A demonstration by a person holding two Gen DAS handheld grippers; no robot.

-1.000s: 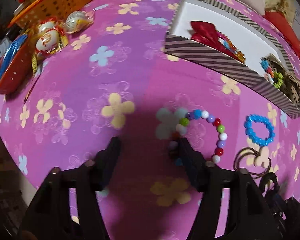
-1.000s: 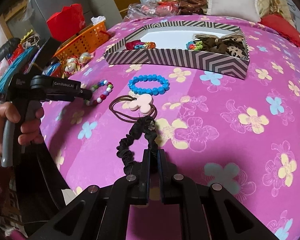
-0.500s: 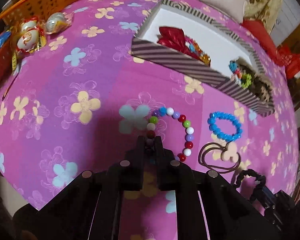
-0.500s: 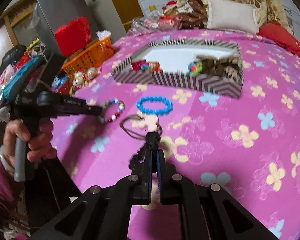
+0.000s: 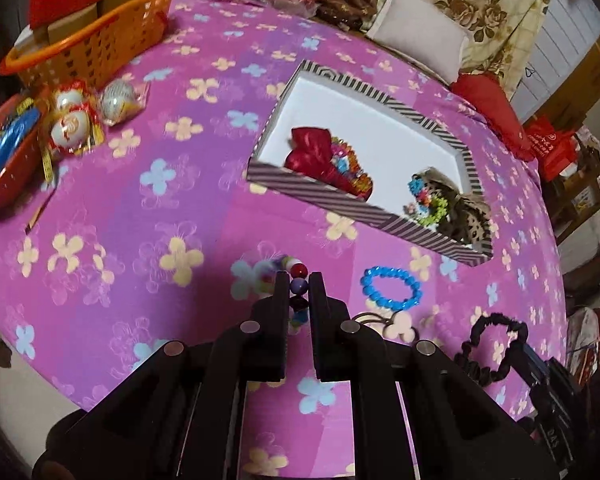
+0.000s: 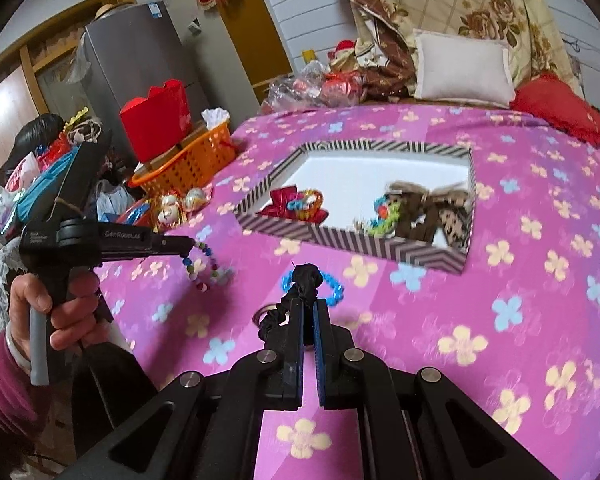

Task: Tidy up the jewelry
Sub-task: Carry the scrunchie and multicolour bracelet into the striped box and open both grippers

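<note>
Your left claw (image 5: 299,285) was clamped on the bead bracelet (image 5: 298,276), your right claw (image 6: 309,312) on the black scrunchie (image 6: 306,278); both had risen off the cloth (image 5: 120,200) nearer the striped box (image 5: 340,196).

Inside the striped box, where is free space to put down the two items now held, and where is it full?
The striped box has bare white floor along its far wall and between the red bow and the leopard scrunchies. Its two near corners are crowded.
</note>
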